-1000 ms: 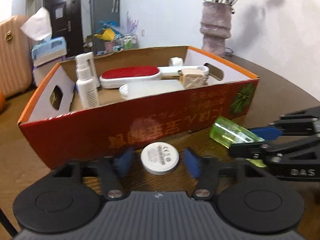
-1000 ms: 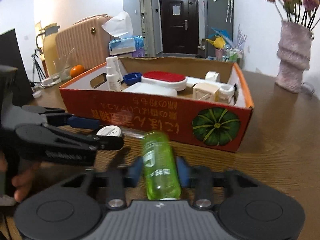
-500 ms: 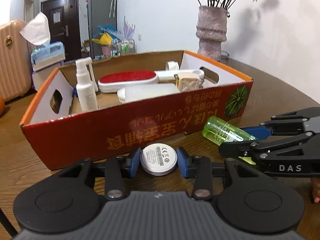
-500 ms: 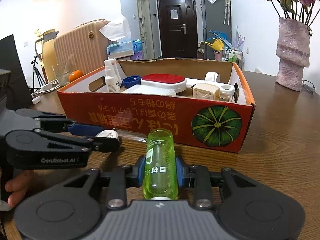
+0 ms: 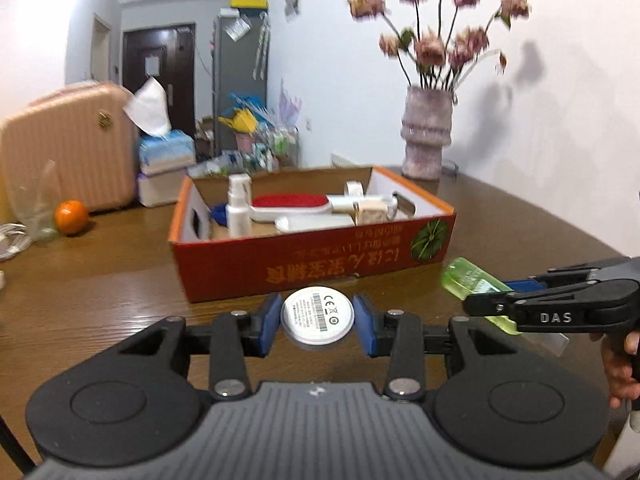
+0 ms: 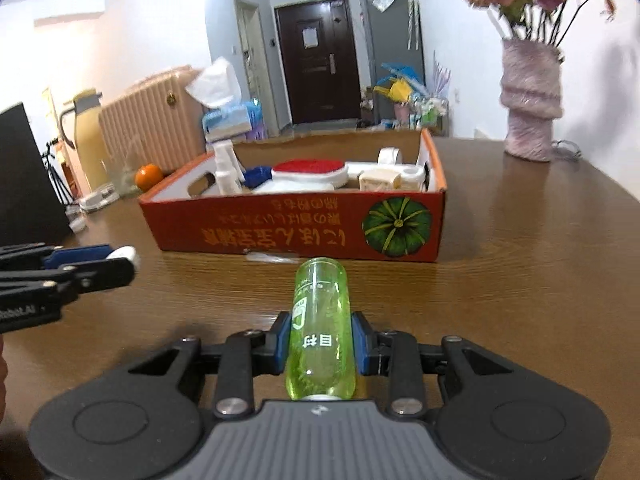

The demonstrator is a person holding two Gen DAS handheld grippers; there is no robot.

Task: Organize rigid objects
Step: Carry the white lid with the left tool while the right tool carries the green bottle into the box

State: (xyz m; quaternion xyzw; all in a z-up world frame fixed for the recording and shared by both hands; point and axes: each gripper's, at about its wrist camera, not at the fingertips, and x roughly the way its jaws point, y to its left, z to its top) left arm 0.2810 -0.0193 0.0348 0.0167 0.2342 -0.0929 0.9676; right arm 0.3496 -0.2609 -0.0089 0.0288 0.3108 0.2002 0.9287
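My left gripper (image 5: 318, 322) is shut on a white round disc (image 5: 317, 316) and holds it above the table, short of the red cardboard box (image 5: 304, 266). My right gripper (image 6: 320, 342) is shut on a green transparent bottle (image 6: 320, 324), its far end pointing at the box (image 6: 288, 232). The bottle also shows at the right in the left wrist view (image 5: 470, 282). The box holds a white spray bottle (image 5: 238, 206), a red-topped brush (image 5: 292, 204) and several white items.
A pink vase of flowers (image 5: 426, 138) stands behind the box on the brown wooden table (image 6: 520, 280). An orange (image 5: 71, 217) and a clear glass (image 5: 34, 208) sit at the far left. A peach suitcase (image 5: 68, 148) and a tissue box are beyond the table.
Both grippers have lifted and drawn back from the box. The left gripper closed on the white disc and raised it off the table. The right keeps hold of the green bottle.
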